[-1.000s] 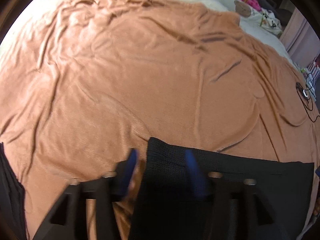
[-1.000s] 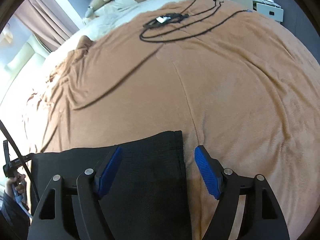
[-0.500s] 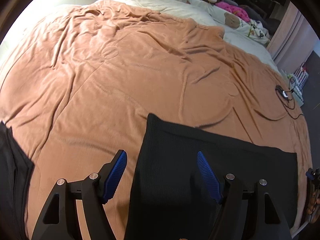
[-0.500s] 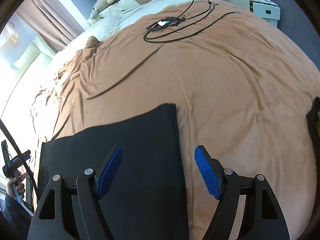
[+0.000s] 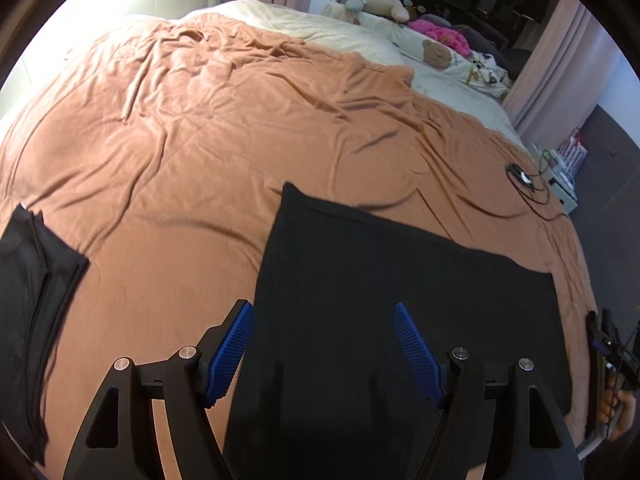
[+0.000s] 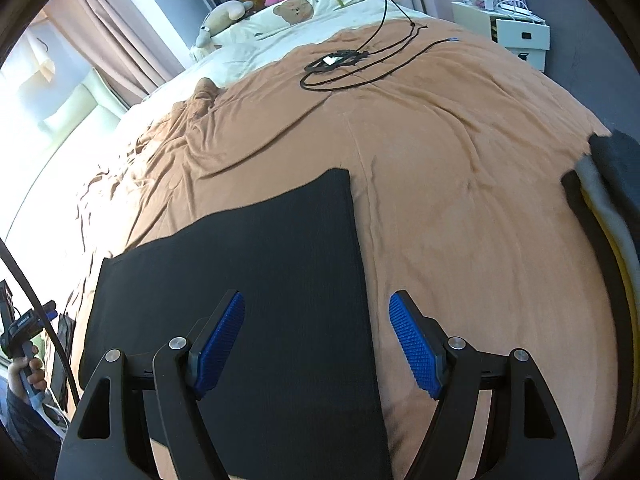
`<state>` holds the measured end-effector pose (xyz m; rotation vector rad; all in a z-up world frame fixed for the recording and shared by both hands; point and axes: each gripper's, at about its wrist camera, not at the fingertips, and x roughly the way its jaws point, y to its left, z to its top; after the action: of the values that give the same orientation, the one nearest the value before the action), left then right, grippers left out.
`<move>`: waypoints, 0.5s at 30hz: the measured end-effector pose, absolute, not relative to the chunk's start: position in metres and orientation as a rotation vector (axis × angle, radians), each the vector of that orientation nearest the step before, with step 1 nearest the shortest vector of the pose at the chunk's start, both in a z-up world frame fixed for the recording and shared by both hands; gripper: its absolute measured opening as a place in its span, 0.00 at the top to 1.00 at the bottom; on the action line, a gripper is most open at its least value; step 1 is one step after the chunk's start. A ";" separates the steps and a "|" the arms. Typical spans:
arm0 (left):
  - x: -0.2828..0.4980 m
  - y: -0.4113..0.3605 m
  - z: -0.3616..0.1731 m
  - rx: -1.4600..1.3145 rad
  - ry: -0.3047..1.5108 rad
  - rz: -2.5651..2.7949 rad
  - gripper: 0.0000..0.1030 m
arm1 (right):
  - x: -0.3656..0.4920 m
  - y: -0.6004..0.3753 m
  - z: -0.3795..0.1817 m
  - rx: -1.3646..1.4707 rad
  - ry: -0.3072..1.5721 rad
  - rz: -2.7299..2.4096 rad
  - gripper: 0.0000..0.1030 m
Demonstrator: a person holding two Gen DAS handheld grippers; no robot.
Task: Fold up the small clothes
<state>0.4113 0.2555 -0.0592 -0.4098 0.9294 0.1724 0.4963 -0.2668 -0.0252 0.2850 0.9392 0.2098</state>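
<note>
A black garment (image 5: 392, 300) lies flat as a broad rectangle on the orange-brown blanket (image 5: 180, 152) that covers the bed; every place below is given relative to this garment.

The left tongs (image 5: 324, 350) hang above its left edge, apart from the cloth, with one blue pad (image 5: 232, 346) over bare blanket just off that edge and the other over the fabric. Their jaws have just been opening and now stand released, with nothing gripped between them. The right tongs (image 6: 318, 340) hang above its right edge in the same spread, empty stance, one pad (image 6: 218, 338) over the cloth and the other over the blanket beside it.

Well off to the garment's left lies a dark folded piece (image 5: 28, 300), touching only the blanket. Well off to its right sits a stack of folded clothes (image 6: 604, 216) in black, grey and what may be yellow, though that rim of the view is badly stretched. Beyond the garment's far edge, a coiled black cable (image 6: 344, 66) rests on the blanket, and past that a cream cover with a bear print (image 6: 294, 10) and soft toys (image 5: 376, 2).
</note>
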 end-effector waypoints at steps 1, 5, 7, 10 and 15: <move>0.404 0.254 -0.060 -0.411 0.932 0.172 0.28 | 0.489 -0.268 -0.025 0.287 0.938 0.210 0.28; 0.379 0.251 -0.064 -0.430 0.932 0.172 0.28 | 0.464 -0.274 -0.024 0.293 0.921 0.214 0.28; 0.367 0.250 -0.068 -0.433 0.931 0.173 0.28 | 0.454 -0.276 -0.025 0.296 0.918 0.215 0.29; 0.351 0.248 -0.073 -0.442 0.936 0.165 0.28 | 0.436 -0.282 -0.028 0.315 0.913 0.214 0.29; 0.323 0.245 -0.084 -0.466 0.942 0.160 0.28 | 0.408 -0.289 -0.032 0.337 0.908 0.204 0.28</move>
<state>0.3228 0.2446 -0.0836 -0.4662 0.9420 0.1602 0.4083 -0.2890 -0.0320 0.3370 0.9085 0.2037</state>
